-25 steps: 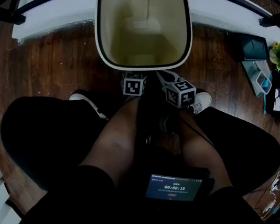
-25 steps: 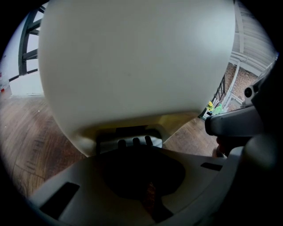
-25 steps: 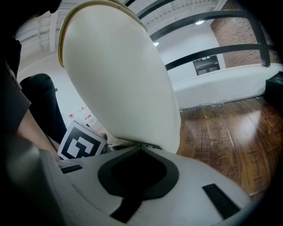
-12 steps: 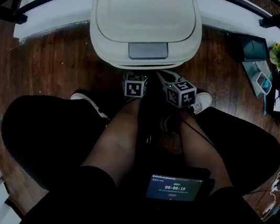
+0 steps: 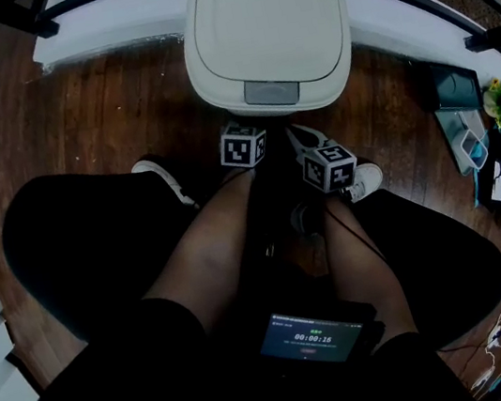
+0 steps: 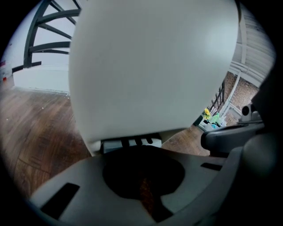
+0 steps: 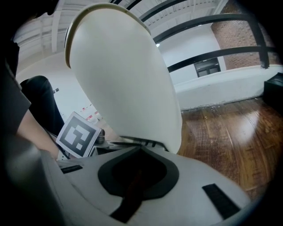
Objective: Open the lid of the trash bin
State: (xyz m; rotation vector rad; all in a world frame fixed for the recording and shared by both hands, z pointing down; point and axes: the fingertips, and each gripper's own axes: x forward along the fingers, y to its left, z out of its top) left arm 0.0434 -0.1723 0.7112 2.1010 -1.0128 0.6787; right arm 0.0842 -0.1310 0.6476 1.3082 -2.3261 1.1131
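Both bare forearms, left forearm [image 5: 204, 250] and right forearm [image 5: 363, 261], reach forward and down. The left hand-held gripper [image 5: 241, 139] and right hand-held gripper [image 5: 317, 157] sit close side by side, marker cubes up, jaws drawn together on nothing.

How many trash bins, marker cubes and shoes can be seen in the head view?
Trash bin: 1
Marker cubes: 2
Shoes: 2
Total: 5
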